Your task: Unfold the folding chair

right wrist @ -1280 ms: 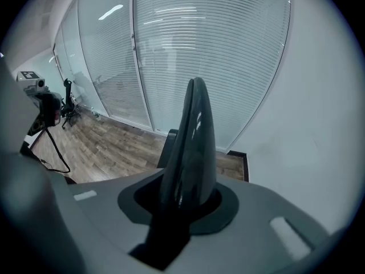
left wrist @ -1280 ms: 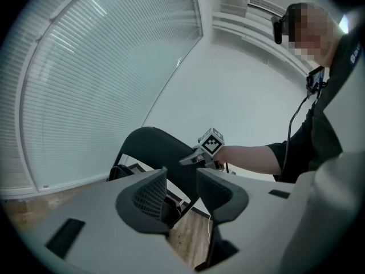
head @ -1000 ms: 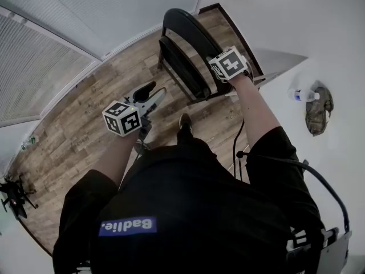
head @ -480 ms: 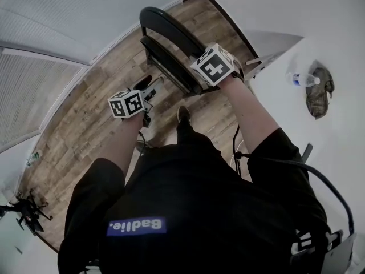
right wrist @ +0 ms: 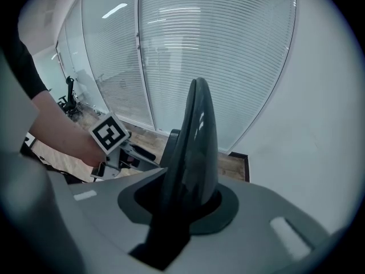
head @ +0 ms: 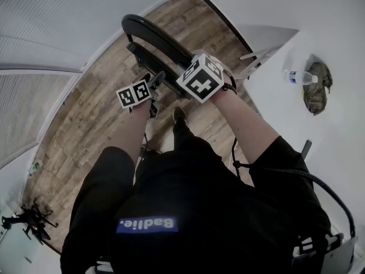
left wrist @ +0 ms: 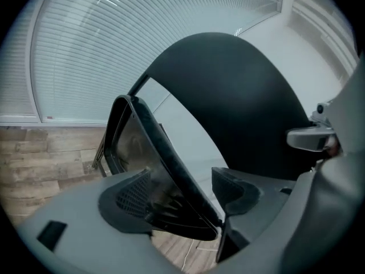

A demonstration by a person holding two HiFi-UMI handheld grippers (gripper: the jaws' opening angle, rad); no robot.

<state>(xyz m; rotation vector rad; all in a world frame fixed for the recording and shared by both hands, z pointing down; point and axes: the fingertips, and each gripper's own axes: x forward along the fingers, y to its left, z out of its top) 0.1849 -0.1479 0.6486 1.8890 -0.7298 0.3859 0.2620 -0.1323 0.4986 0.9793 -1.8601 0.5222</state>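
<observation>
A black folding chair [head: 149,34] stands folded on the wooden floor, its curved backrest [right wrist: 195,141] on top. My right gripper [right wrist: 183,209] is shut on the backrest's upper edge; in the head view its marker cube [head: 199,79] hides the jaws. My left gripper [head: 155,83] is low against the chair's left side. Its jaws have just been opening, and the rim of the chair's seat [left wrist: 171,164] runs slantwise between them. A gap shows between the rim and the right pad [left wrist: 234,190], so the left gripper [left wrist: 185,201] stands open around it.
Glass walls with white blinds [head: 57,27] run behind the chair. A white tabletop at the right holds a water bottle [head: 296,76] and a camouflage bundle [head: 316,90]. A black stand [head: 31,224] sits at the lower left. The person's shoe [head: 179,115] is close behind the chair.
My left gripper has come down and in toward the chair, with its jaws wider apart. My right gripper has kept its hold on the backrest.
</observation>
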